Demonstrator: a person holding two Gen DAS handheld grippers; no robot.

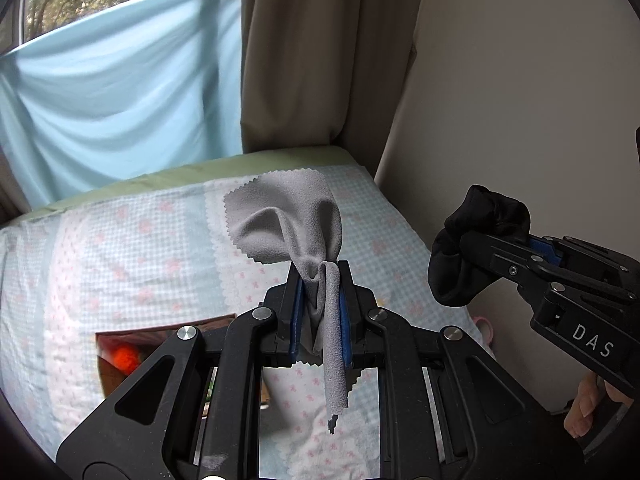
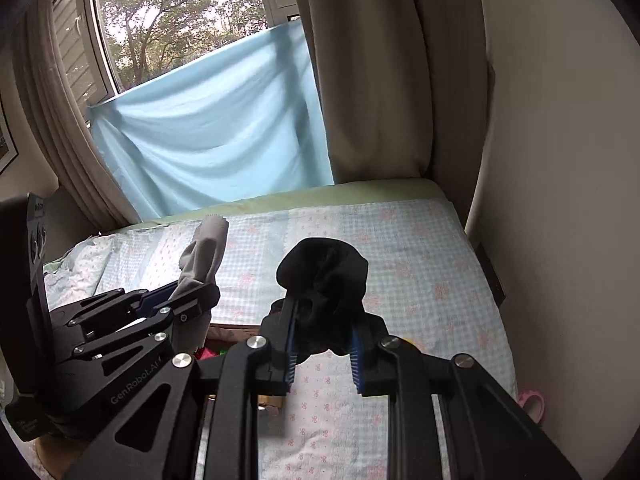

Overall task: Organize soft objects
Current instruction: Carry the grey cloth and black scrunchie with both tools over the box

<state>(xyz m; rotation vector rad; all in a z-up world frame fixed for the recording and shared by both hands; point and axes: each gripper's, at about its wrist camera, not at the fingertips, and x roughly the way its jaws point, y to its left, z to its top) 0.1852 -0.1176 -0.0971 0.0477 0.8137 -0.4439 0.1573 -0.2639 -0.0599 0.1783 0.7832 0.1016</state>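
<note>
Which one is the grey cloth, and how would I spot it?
Look above the checked bedspread below the window. The grey cloth sticks up from the left tool, pinched between its blue pads. Its zigzag-cut edges and pale colour separate it from the black sock beside it.

A bed (image 2: pixel 400 248) filled the corner, dressed in a pale blue checked cover scattered with small pink bows. Along the far edge of the bed ran a strip of green sheet (image 2: pixel 360 190). Beyond that edge a light blue cloth (image 2: pixel 216 128) hung stretched across the lower part of the window (image 2: pixel 172 16), where trees showed through the glass. Beige curtains (image 2: pixel 372 72) fell to the bed's far right corner, next to a plain cream wall (image 2: pixel 560 160). Down by the bed's near right side, against the wall, sat a small pink thing (image 2: pixel 532 402), too small to make out.
</note>
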